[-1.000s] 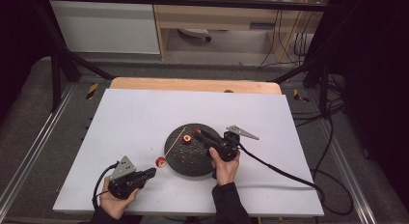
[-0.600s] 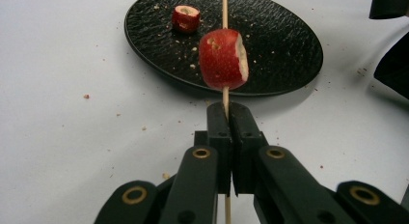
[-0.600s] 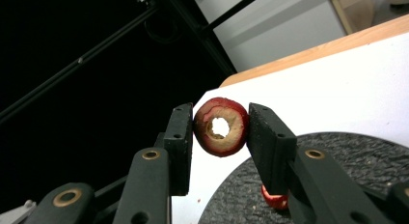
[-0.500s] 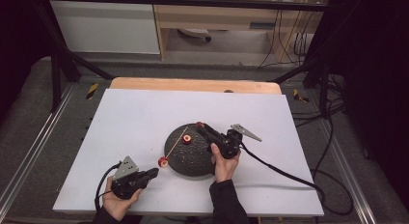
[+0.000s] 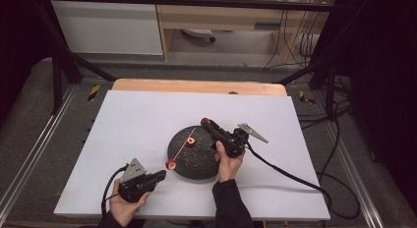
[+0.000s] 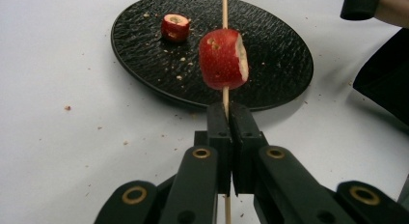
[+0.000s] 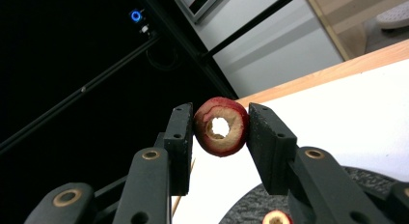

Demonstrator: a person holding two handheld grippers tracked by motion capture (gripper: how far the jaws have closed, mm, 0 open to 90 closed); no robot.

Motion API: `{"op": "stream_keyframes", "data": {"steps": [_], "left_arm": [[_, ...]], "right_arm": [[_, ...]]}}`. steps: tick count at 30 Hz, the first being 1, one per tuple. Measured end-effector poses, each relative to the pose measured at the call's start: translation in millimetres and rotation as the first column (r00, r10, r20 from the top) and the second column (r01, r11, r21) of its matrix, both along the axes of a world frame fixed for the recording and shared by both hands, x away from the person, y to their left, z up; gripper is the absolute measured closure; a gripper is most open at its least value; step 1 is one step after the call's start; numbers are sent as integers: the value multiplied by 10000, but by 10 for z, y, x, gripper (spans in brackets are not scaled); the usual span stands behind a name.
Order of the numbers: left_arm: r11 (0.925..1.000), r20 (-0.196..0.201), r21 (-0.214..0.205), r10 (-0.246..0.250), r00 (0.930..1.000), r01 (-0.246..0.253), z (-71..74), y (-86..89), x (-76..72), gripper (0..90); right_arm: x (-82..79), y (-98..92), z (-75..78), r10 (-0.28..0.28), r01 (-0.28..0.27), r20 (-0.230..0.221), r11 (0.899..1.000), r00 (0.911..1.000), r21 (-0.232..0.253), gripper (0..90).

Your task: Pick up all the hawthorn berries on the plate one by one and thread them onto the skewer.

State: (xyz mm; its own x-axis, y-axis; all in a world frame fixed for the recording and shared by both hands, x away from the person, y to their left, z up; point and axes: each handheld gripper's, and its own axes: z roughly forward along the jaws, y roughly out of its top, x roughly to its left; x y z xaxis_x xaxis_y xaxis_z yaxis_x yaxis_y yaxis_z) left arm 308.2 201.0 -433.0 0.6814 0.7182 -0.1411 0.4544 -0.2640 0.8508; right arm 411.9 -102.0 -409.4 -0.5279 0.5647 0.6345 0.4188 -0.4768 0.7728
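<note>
My left gripper (image 5: 161, 175) (image 6: 226, 110) is shut on a thin wooden skewer (image 6: 224, 7) near the table's front. A red apple chunk (image 5: 170, 164) (image 6: 223, 60) is threaded on the skewer just beyond the jaws. The skewer's far end reaches over the black round plate (image 5: 196, 166) (image 6: 275, 64). A second red chunk (image 5: 190, 141) (image 6: 174, 27) lies on the plate. My right gripper (image 5: 205, 122) (image 7: 219, 122) is raised over the plate's far right and shut on a cored red apple ring (image 7: 221, 126), whose hole faces the camera.
The plate stands in the middle of a white table (image 5: 133, 120) with a wooden strip (image 5: 196, 85) along its far edge. Crumbs dot the plate and the table beside it (image 6: 67, 108). The right gripper's cable (image 5: 285, 174) trails off to the right.
The right gripper's tip has tilted up from the plate with the apple ring in it. The left gripper and its skewer have edged slightly to the right.
</note>
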Motion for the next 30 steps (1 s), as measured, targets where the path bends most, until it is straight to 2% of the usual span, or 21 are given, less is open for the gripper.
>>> {"op": "stream_keyframes", "data": {"steps": [11,30], "left_arm": [[10000,-64,-92,-34,10000,33,-2,-74,6,879],[9996,-147,-271,-33,9999,29,-6,-151,17,878]], "right_arm": [[37,34,-63,-195,189,180,9993,9996,334,632],[16,63,-107,-154,146,253,9994,9996,315,633]]}}
